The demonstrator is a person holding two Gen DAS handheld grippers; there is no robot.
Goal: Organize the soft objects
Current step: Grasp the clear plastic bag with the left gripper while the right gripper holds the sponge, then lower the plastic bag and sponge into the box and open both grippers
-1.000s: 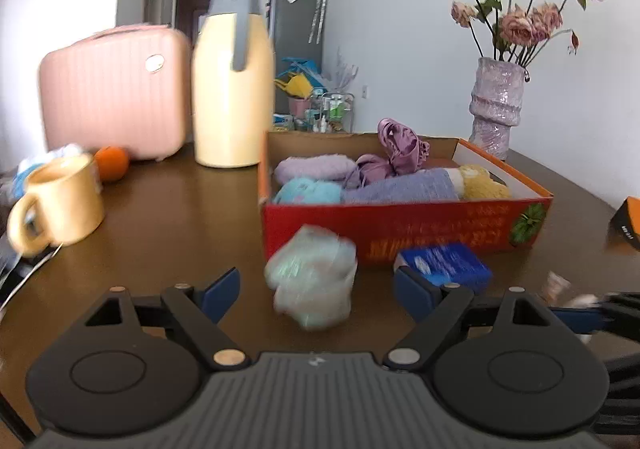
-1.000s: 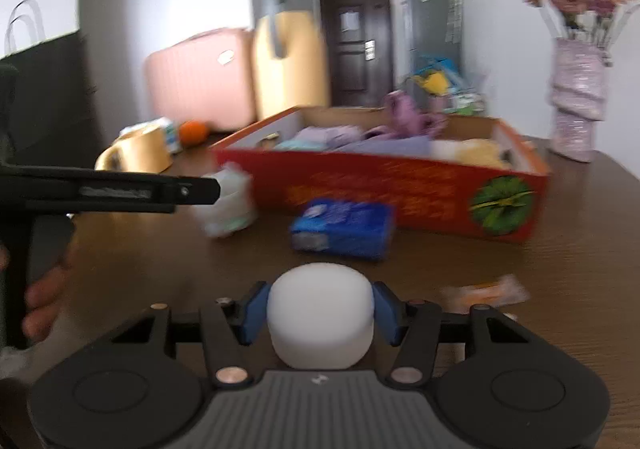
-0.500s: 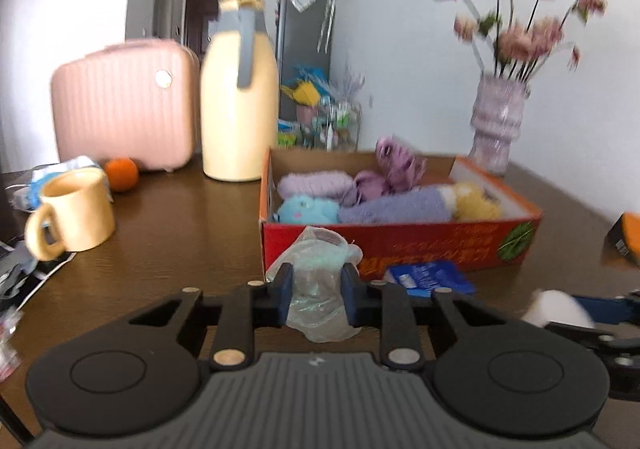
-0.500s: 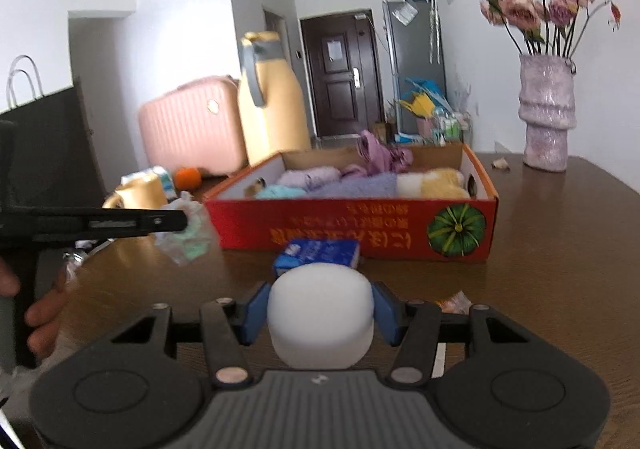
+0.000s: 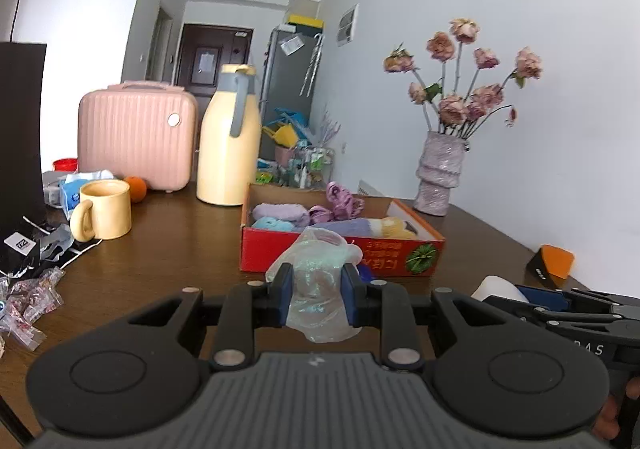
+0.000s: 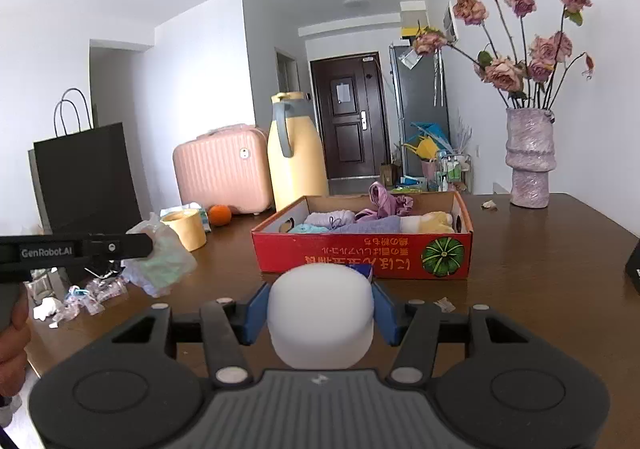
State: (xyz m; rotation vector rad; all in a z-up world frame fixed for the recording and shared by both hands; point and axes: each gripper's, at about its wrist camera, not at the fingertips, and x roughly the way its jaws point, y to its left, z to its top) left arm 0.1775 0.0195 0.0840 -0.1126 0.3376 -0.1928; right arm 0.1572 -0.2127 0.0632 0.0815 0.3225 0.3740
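Above the desk [image 5: 168, 249], the left tongs [image 5: 317, 299] are clamped on a crumpled plastic bag [image 5: 320, 269], held clear of the surface. The right tongs [image 6: 320, 309] grip a white foam block [image 6: 320, 313]. Both items sit in front of the red cardboard box [image 6: 360, 253] containing soft textiles.

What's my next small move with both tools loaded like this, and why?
Probably carry the left tool forward over the red box and release there. It is shut on the plastic bag, already lifted off the table, and the box holding the other soft items sits just ahead. The right tool grips the white sponge and can follow.
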